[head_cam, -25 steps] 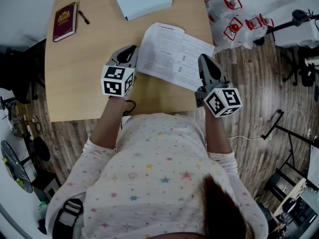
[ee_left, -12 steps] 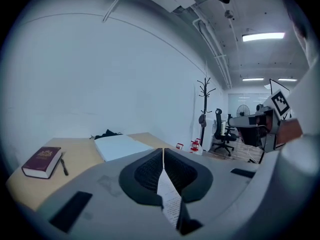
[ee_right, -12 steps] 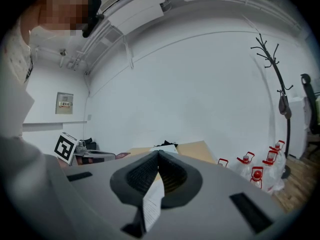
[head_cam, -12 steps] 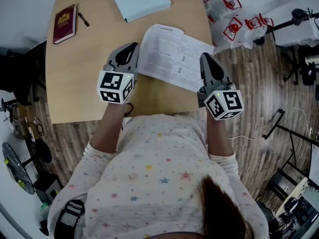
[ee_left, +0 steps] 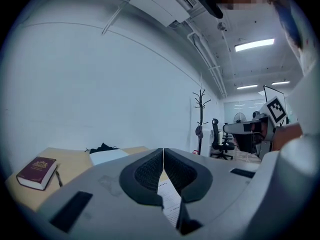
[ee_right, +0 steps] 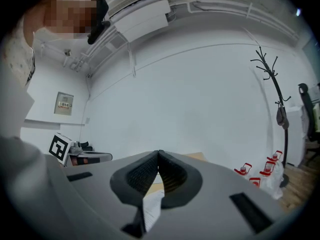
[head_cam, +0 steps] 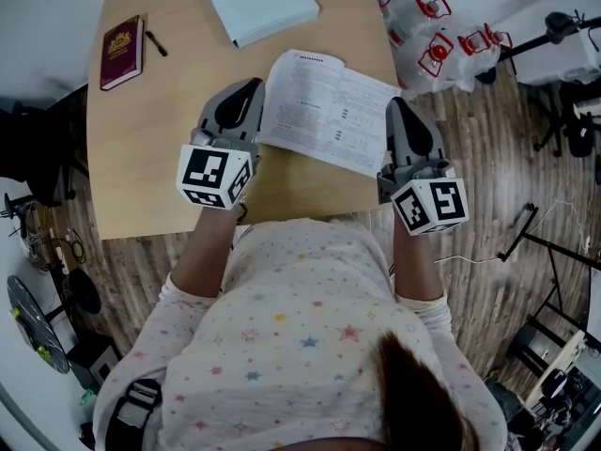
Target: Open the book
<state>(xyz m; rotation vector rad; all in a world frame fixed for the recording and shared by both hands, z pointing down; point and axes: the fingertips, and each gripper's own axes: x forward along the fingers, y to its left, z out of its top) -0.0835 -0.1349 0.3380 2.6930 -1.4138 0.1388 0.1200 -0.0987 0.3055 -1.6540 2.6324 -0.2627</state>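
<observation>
The book (head_cam: 324, 111) lies open and flat on the bench (head_cam: 150, 158), near its front right corner, with printed white pages facing up; its right part reaches to the right edge of the bench. The left hand-held gripper (head_cam: 246, 97) is just beside the left edge of the book, and the right hand-held gripper (head_cam: 400, 111) is at the right edge of the book, so the book is between the two. In the left gripper view the left hand-held gripper (ee_left: 163, 153) has its jaws closed together, the tips touching, and nothing is pressed between the tips; a strip of the printed page (ee_left: 170, 204) is seen through the small gap lower down. In the right gripper view the right hand-held gripper (ee_right: 158, 156) is the same: the jaws meet at the tips, and a piece of the page (ee_right: 151, 209) shows in the gap below them. Whether either gripper touches the paper, I cannot tell. Far from the open book, at the back left corner of the bench, lies a closed red book (head_cam: 122, 50) with a pen (head_cam: 156, 43) just beside it. A pale closed pad (head_cam: 258, 3) lies at the back middle of the bench, near the top edge of the open book but apart from it. On the wooden floor to the right of the bench stand clear bags (head_cam: 437, 36) with red handles. A coat stand (ee_right: 272, 84) stands by the white wall.
</observation>
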